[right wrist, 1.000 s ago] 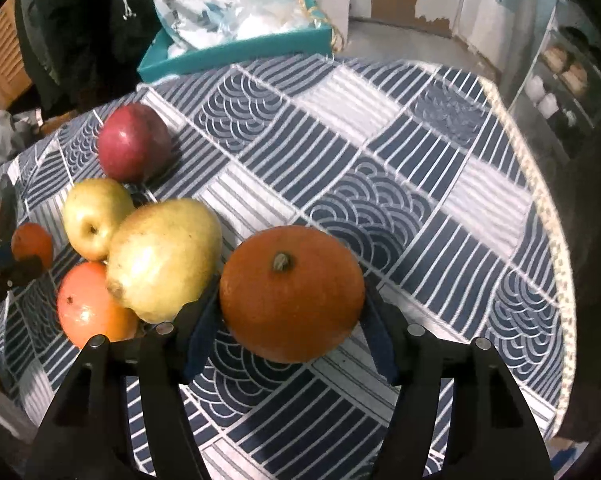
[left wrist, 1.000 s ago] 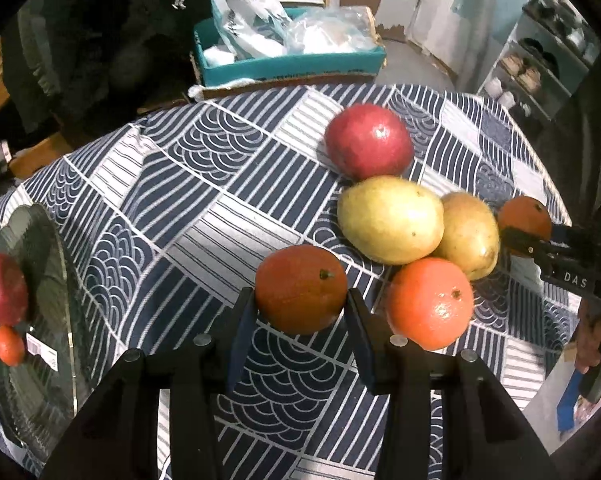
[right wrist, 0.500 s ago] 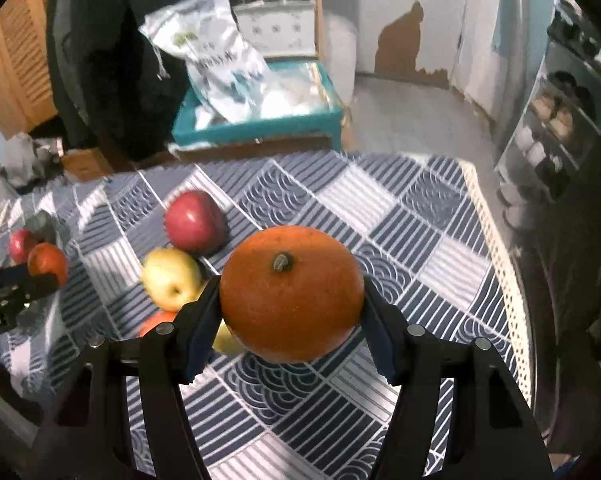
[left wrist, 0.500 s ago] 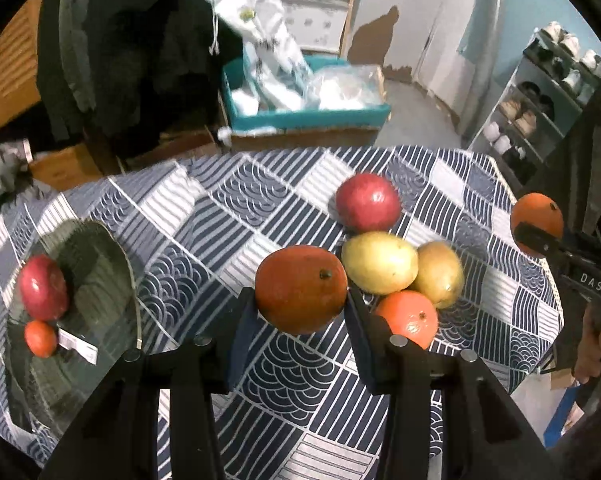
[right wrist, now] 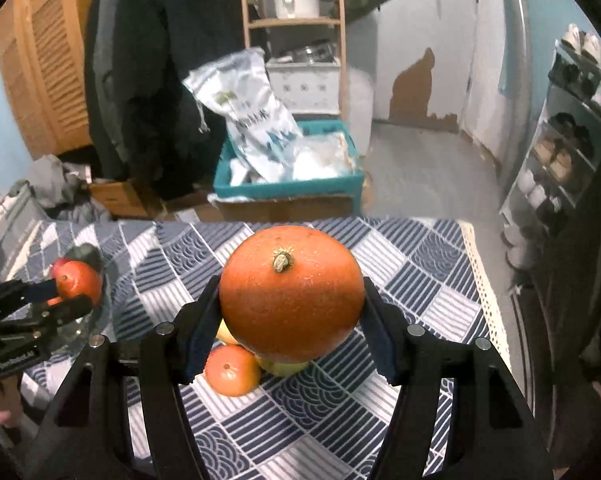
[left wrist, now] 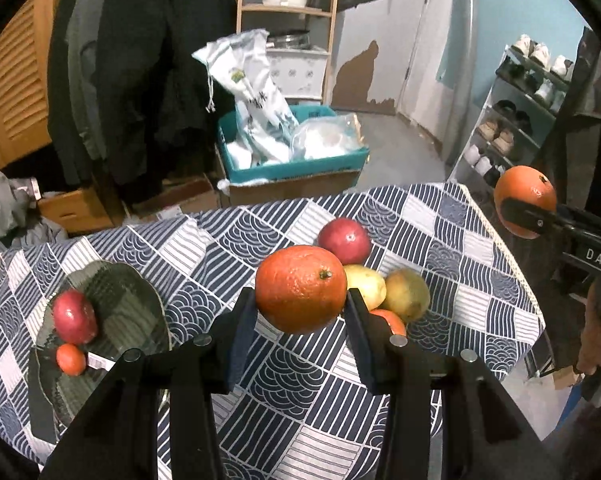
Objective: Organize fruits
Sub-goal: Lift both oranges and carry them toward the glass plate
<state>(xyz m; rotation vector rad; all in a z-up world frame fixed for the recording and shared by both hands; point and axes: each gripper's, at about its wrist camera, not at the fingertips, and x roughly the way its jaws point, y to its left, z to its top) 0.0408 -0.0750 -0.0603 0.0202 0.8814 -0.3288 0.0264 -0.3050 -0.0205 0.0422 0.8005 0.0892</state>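
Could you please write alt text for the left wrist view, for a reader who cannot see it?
The left hand-held gripper holds an orange above a table with a blue patterned cloth. A glass plate at left holds a red apple and a small orange fruit; at right, the right hand-held gripper holds another orange.

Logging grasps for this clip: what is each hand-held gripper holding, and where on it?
Left hand-held gripper: an orange, pinched at its two opposite sides. Right hand-held gripper: another orange, also clamped at its sides, stem facing the camera.
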